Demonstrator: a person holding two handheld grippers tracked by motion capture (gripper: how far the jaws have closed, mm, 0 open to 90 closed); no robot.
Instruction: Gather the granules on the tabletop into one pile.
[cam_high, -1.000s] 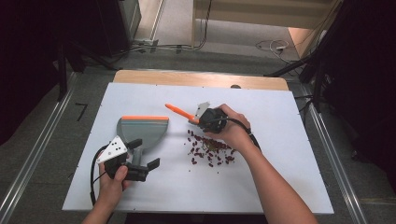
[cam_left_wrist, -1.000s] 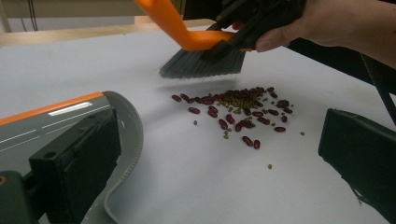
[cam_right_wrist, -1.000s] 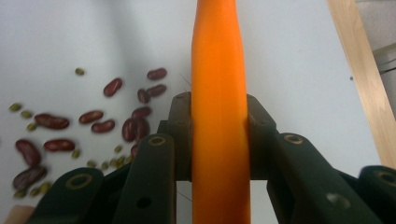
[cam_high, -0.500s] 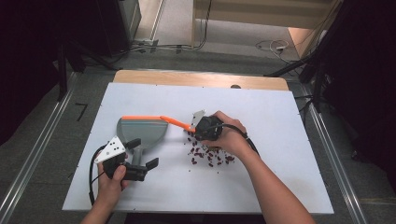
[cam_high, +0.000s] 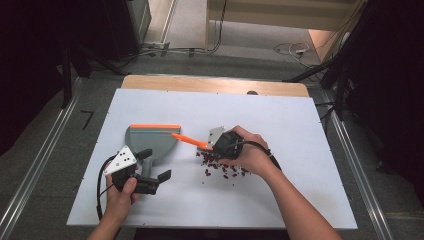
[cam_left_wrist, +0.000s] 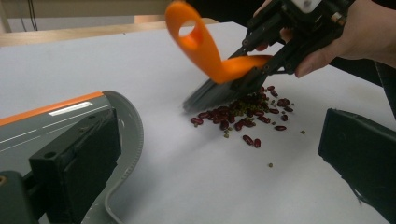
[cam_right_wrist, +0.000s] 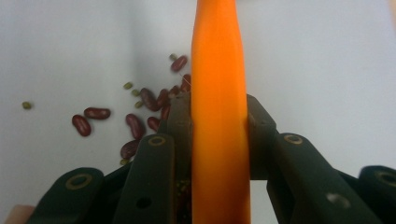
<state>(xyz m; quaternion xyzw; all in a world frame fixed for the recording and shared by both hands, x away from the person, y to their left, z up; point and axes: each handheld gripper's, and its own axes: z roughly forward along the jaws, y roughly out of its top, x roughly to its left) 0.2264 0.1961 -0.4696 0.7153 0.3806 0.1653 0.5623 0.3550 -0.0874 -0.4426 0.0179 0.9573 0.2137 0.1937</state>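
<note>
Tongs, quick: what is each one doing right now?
Left tongs: open, not gripping the dustpan.
Right tongs: shut on the orange brush over the beans.

Orange-handled brush – dark red beans – grey dustpan, orange edge.

The beans lie scattered on the tabletop. Left of the beans sits the dustpan. The brush slants over the beans, its handle reaching toward the dustpan.
</note>
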